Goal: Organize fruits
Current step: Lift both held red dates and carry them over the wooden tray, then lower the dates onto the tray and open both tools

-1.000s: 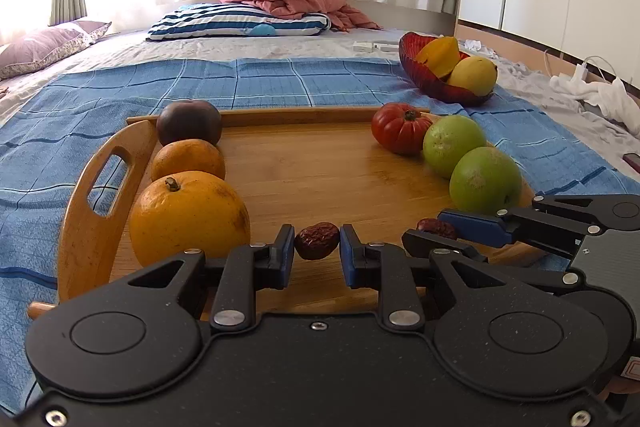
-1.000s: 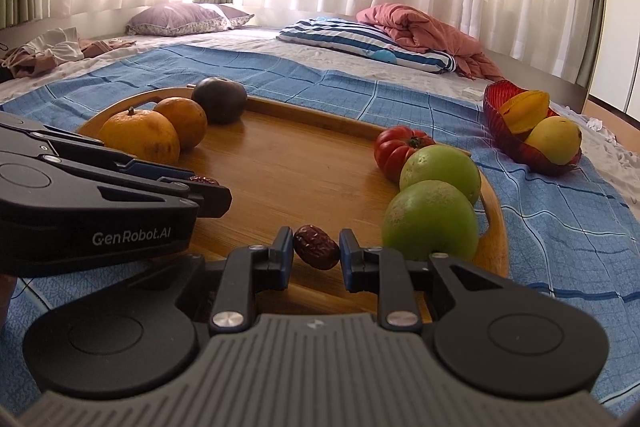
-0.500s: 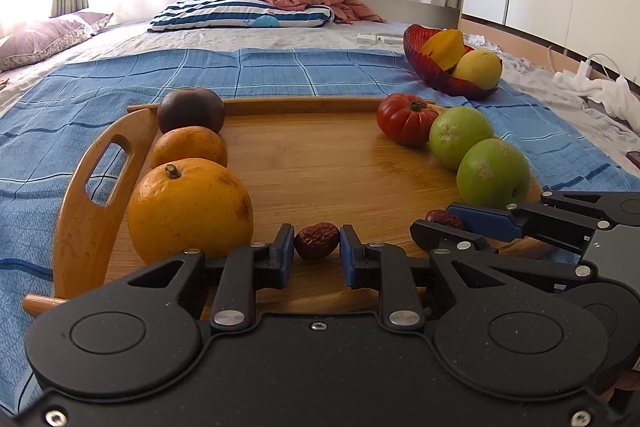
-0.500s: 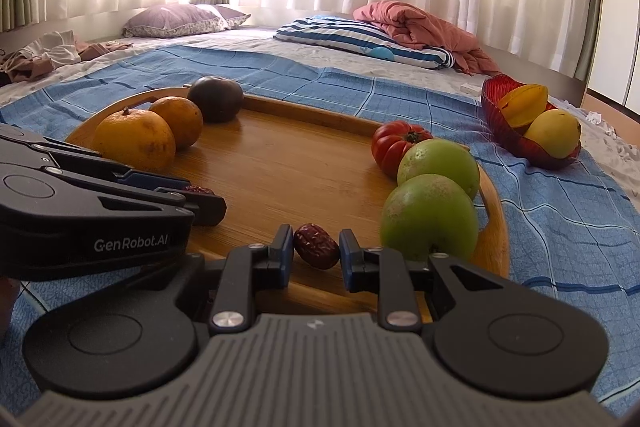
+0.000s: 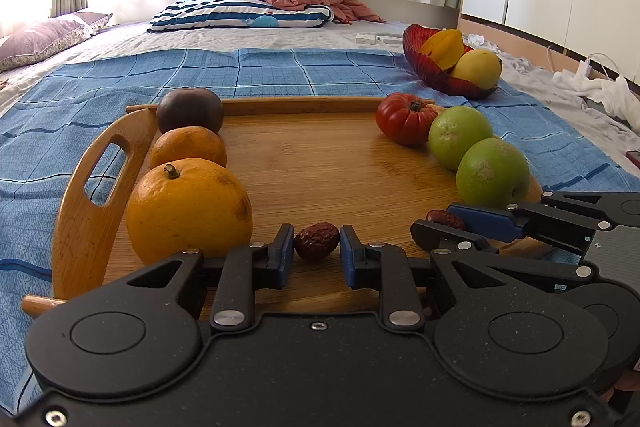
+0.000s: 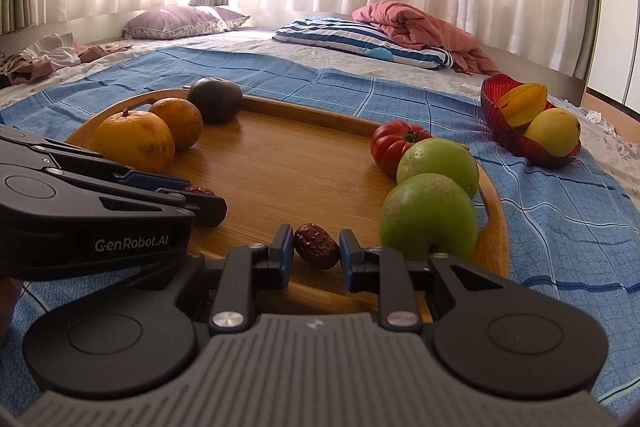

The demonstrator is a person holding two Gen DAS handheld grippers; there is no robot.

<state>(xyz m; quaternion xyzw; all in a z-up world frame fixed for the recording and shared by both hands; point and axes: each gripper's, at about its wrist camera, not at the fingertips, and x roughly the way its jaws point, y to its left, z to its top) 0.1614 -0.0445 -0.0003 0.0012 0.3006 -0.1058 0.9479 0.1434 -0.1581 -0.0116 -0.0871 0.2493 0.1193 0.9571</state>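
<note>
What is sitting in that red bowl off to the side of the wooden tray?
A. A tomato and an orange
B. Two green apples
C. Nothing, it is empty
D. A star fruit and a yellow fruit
D: the red bowl on the blue cloth holds an orange-yellow star fruit and a round yellow fruit; the green fruits and the tomato sit on the wooden tray instead.

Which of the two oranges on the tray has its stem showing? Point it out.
The big orange nearest the left hand-held gripper has its stem on top. The smaller orange behind it, touching the dark purple fruit, shows none.
</note>
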